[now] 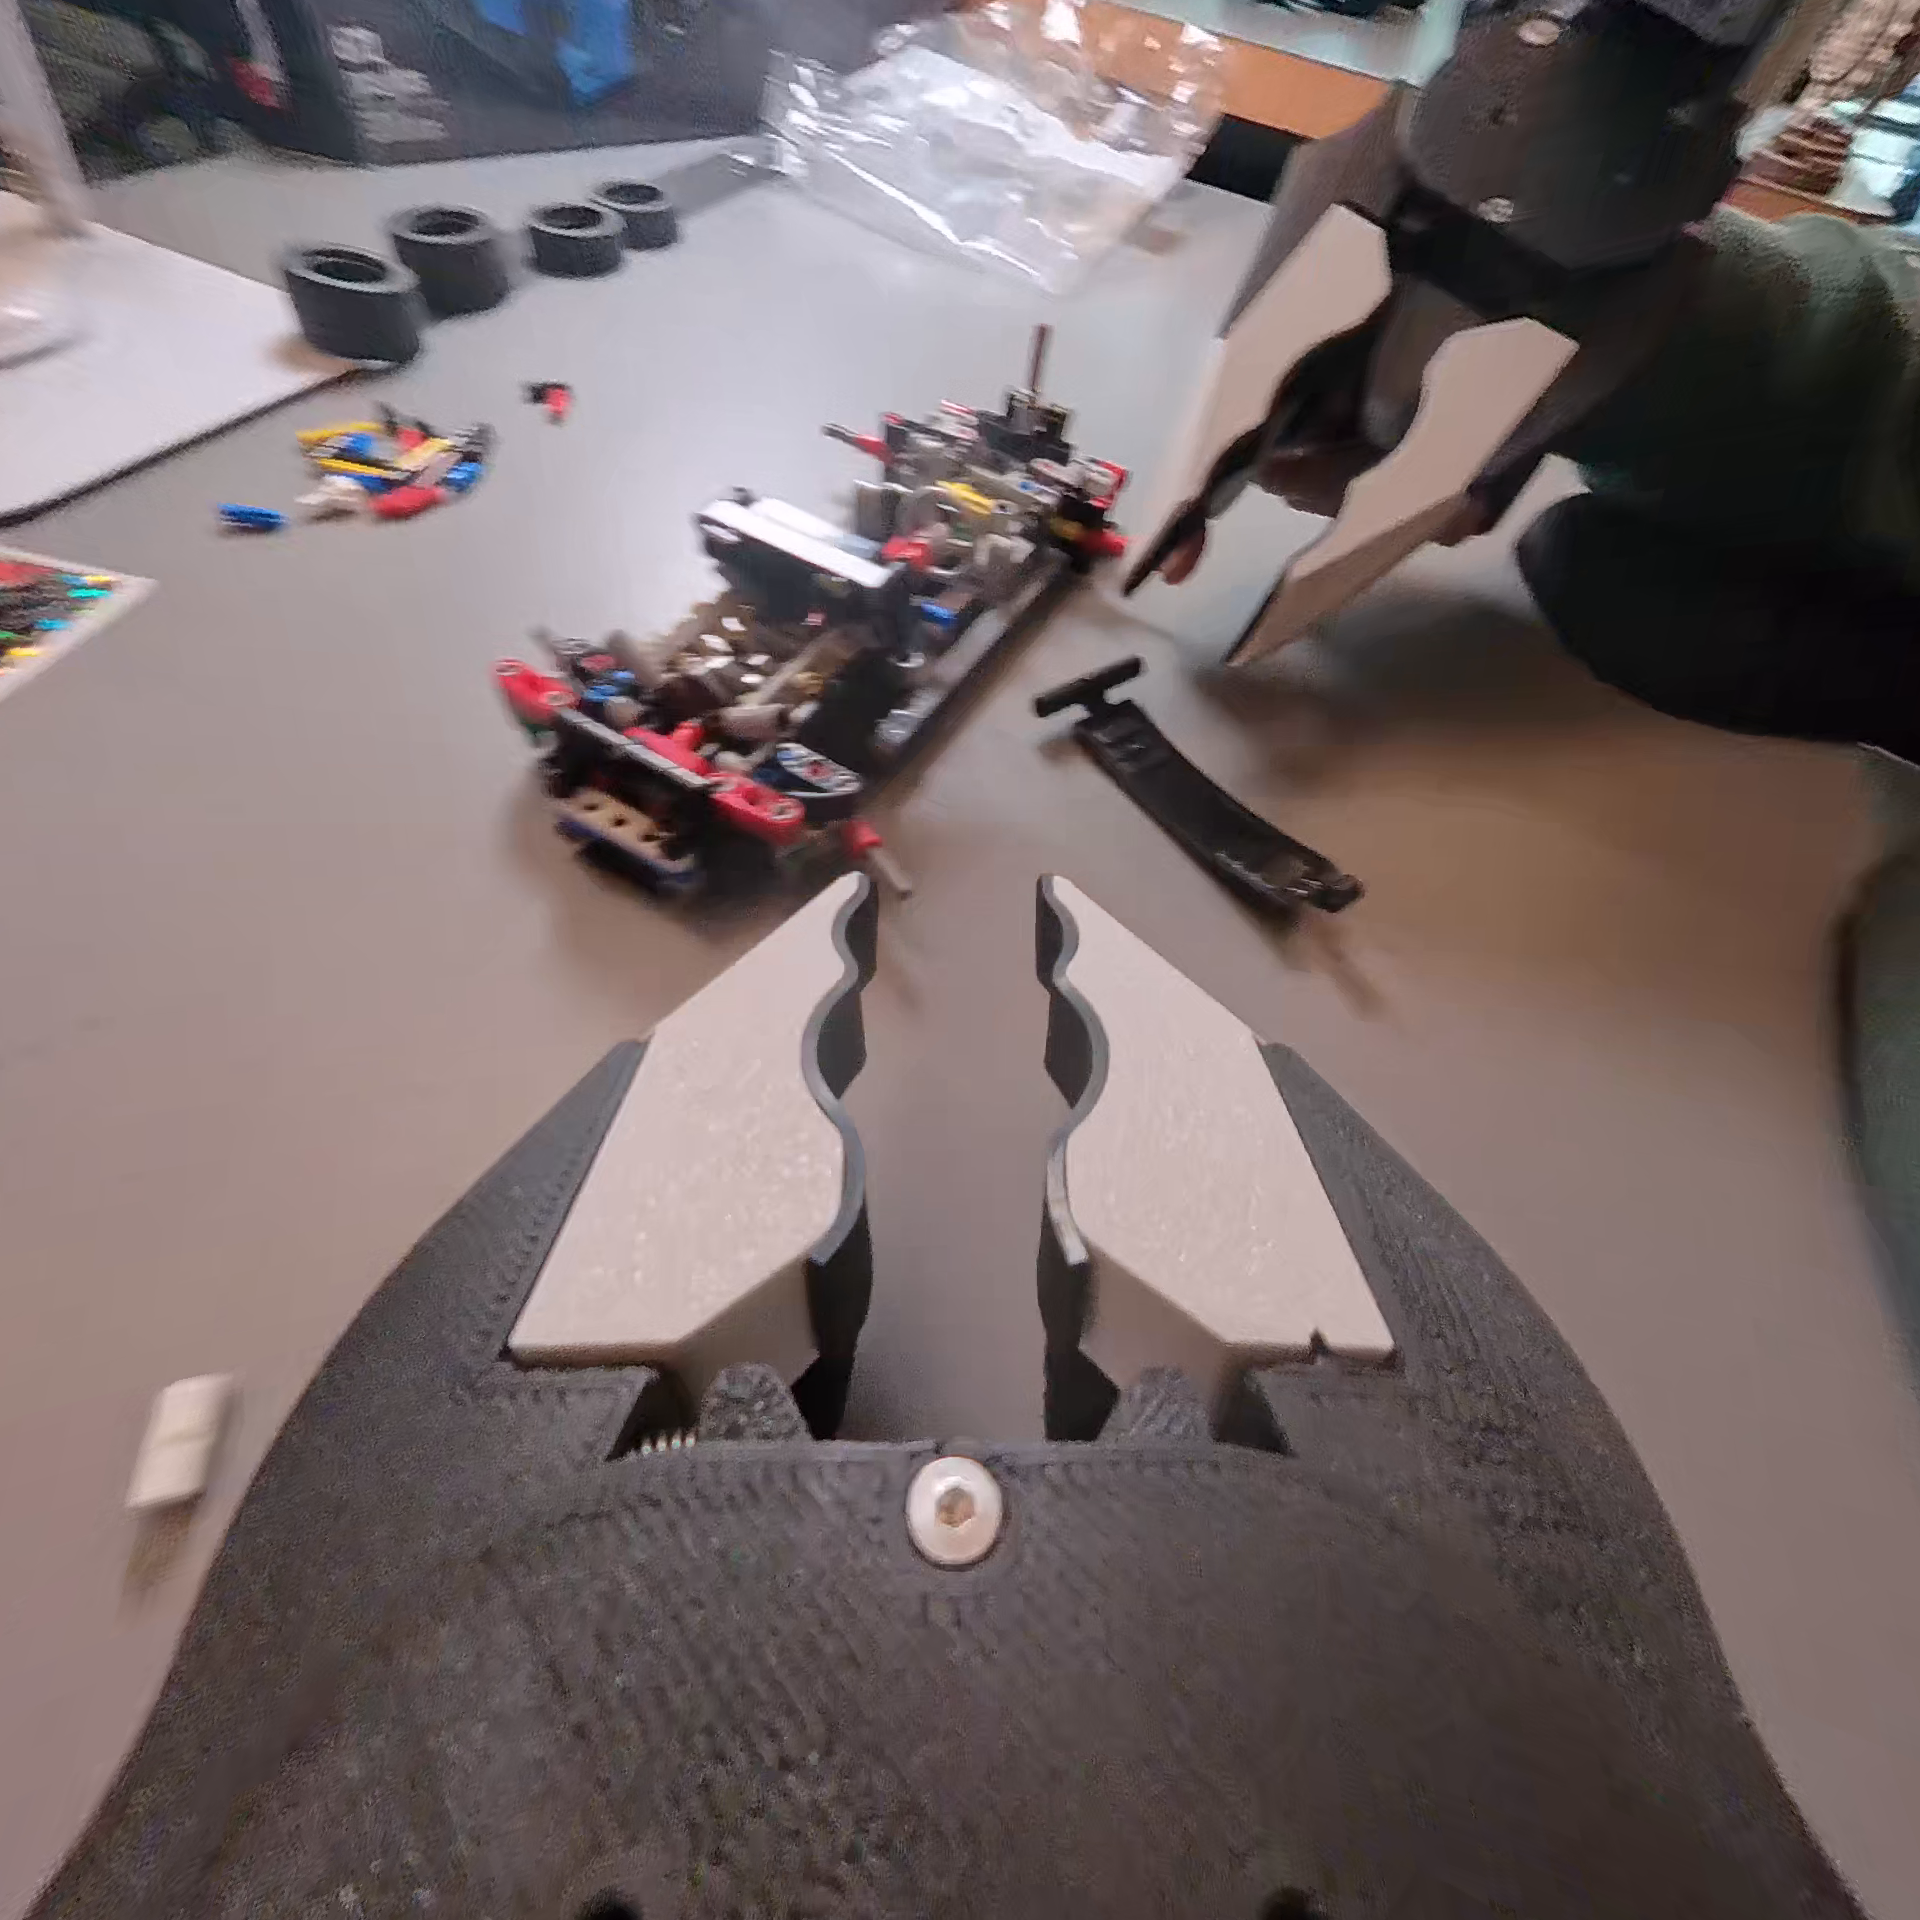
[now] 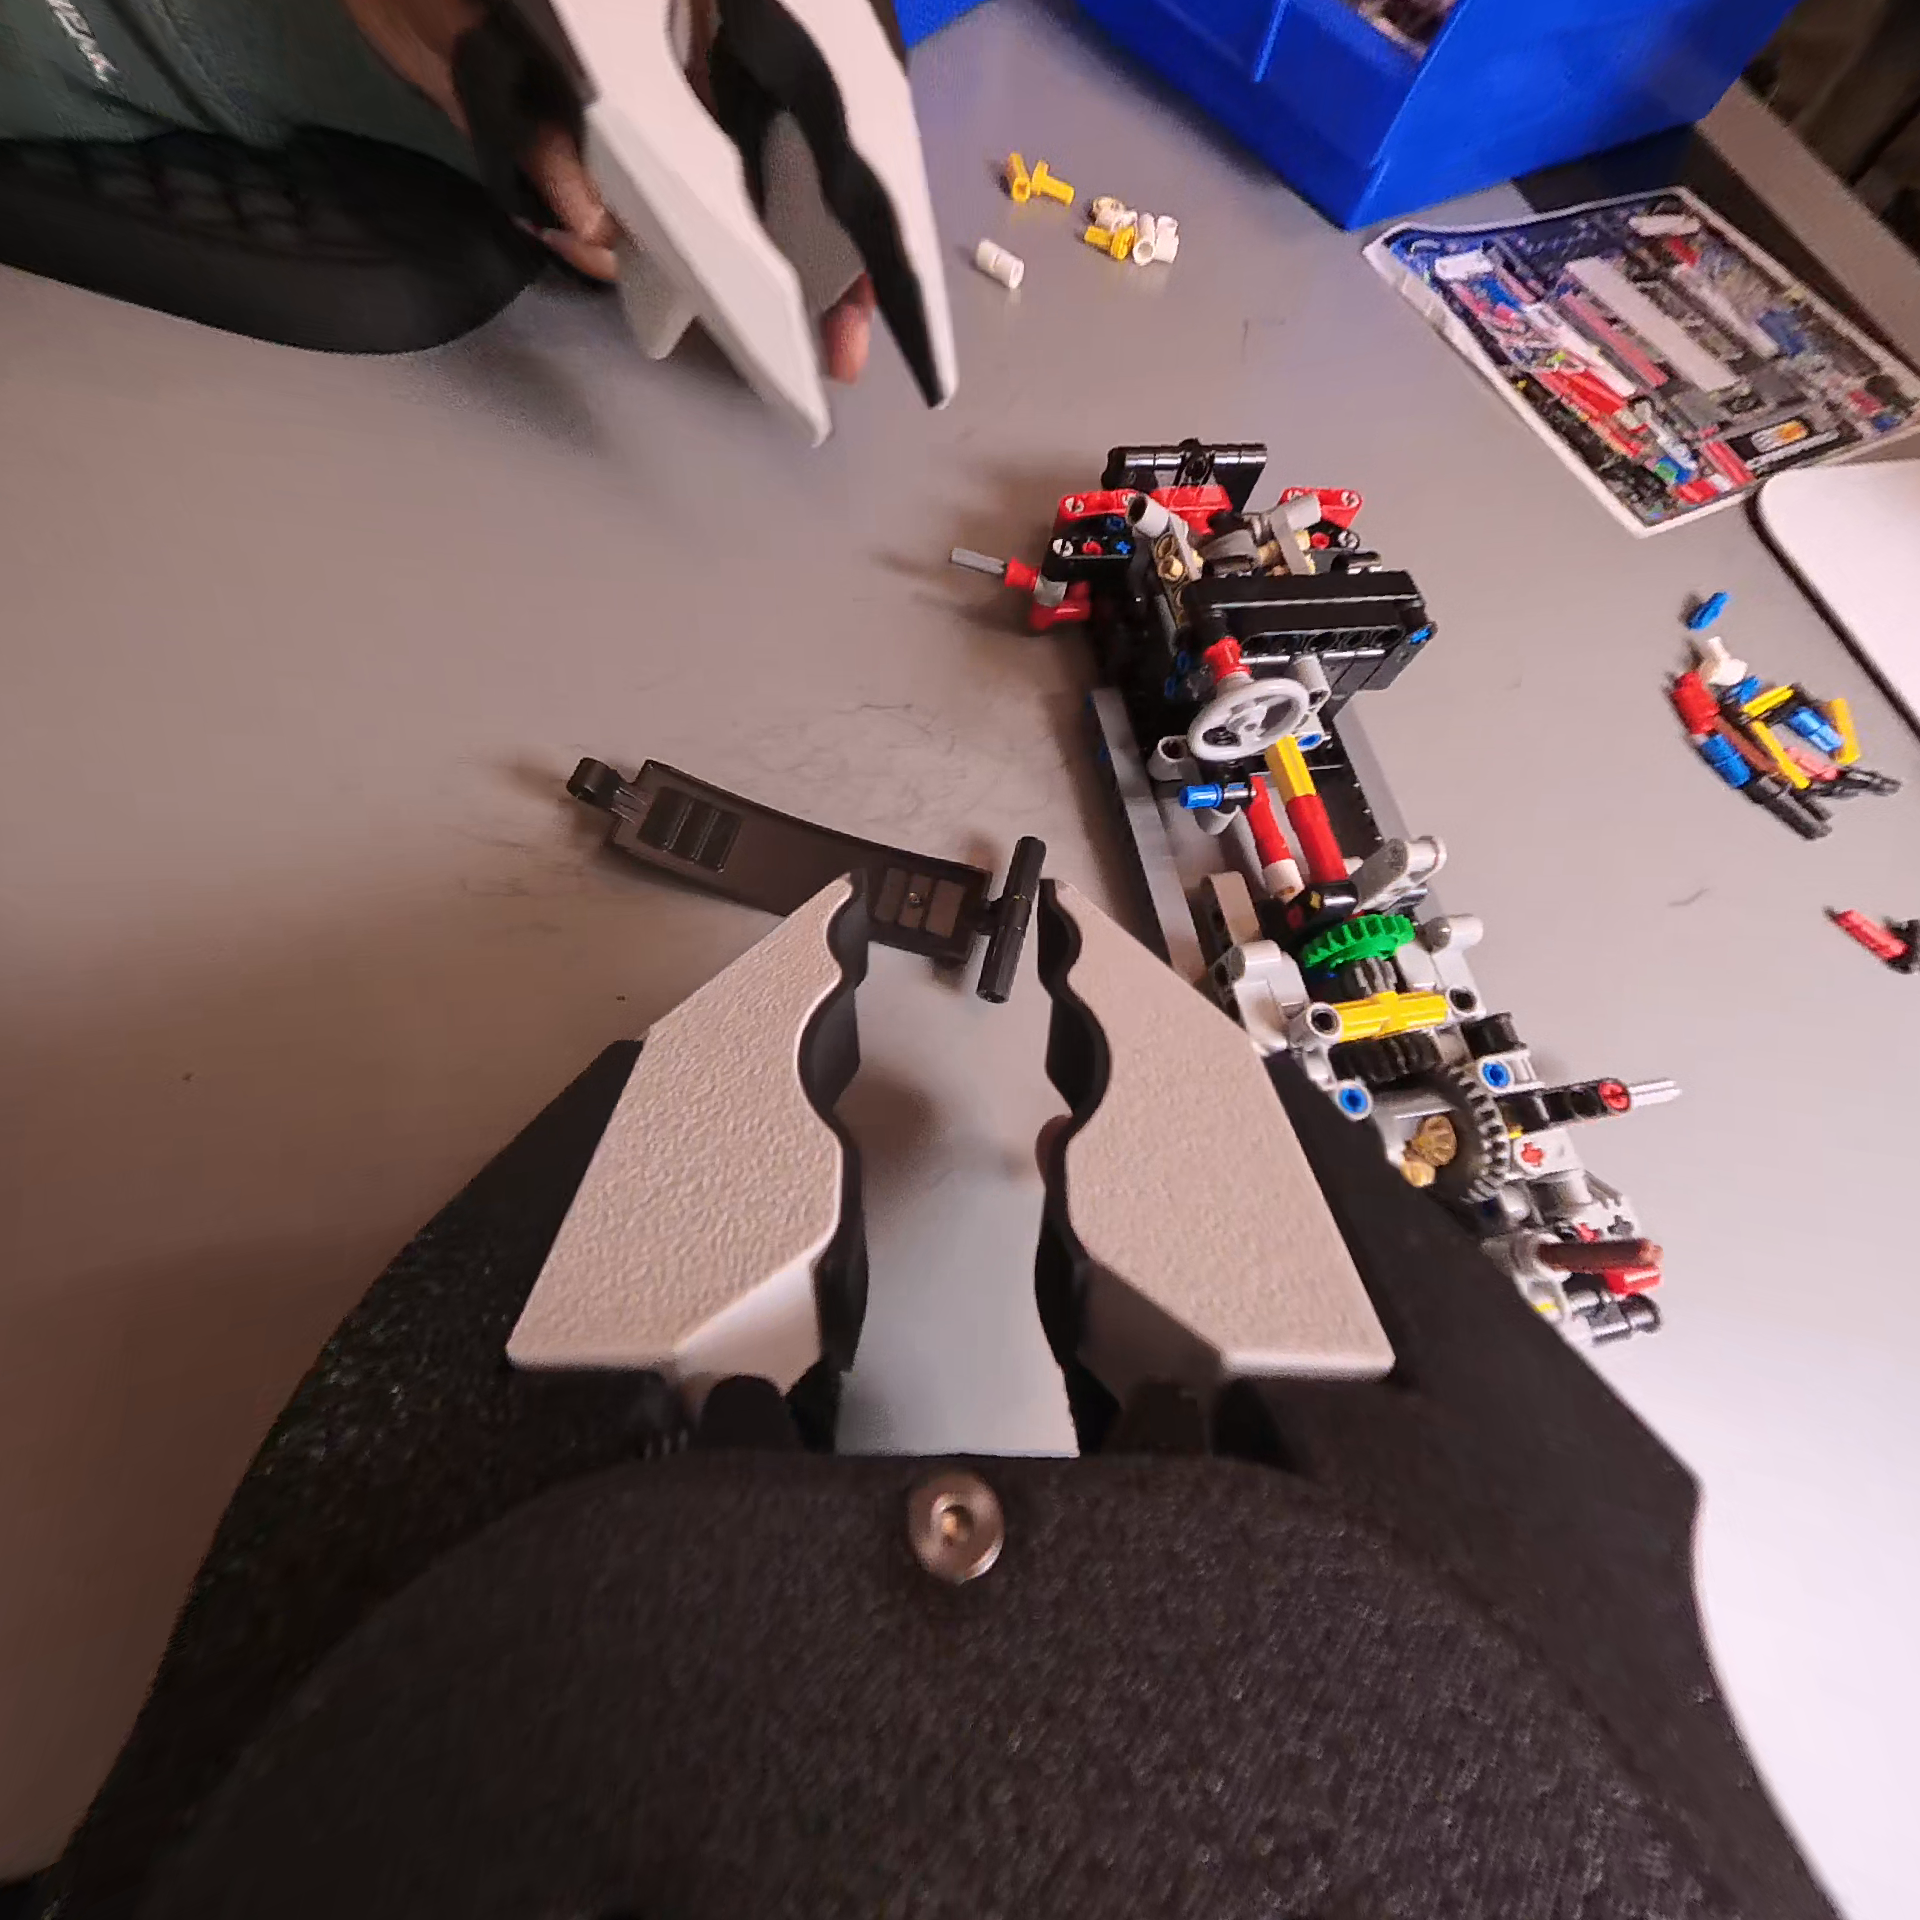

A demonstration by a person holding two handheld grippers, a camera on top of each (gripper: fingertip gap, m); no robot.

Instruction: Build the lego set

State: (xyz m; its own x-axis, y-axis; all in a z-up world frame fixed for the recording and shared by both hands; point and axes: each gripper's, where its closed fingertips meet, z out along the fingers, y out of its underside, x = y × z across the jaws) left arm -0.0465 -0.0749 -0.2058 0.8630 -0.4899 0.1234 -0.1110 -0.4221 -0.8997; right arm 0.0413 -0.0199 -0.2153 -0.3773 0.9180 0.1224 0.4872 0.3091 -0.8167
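Half-built chassis point(image 2: 1340, 883) lying long on the grey table point(image 2: 416, 623), taken here as the landmark. Just beside the chassis, on its open side, a black curved panel point(image 2: 769, 842) flat on the table, with a short black pin across the end nearest the chassis. Right gripper point(image 2: 948, 894) low over that pin end, jaws a moderate gap apart and holding nothing; pin end lying between the two tips, contact impossible to tell. Left gripper point(image 1: 954, 894) short of the chassis's near end, jaws likewise parted and empty, only bare table between them. In the left wrist view the same panel point(image 1: 1195, 800) to the right of the chassis point(image 1: 810, 644), nothing between them. Beyond the chassis, four black tyres point(image 1: 468, 265) in a row, and a crumpled clear bag point(image 1: 987, 145) farther back. To the side of the chassis away from the panel, a small heap of loose parts point(image 2: 1777, 738) in red, blue, yellow and black, with one blue piece and one red piece apart from it. Past the chassis's far end, some yellow and white connectors point(image 2: 1112, 223), a blue bin point(image 2: 1403, 94) and an open instruction booklet point(image 2: 1652, 353). A small white piece point(image 1: 179, 1439) well apart from the chassis, beside the left gripper's body. Left view rather blurred, so fine details of the small parts not readable.
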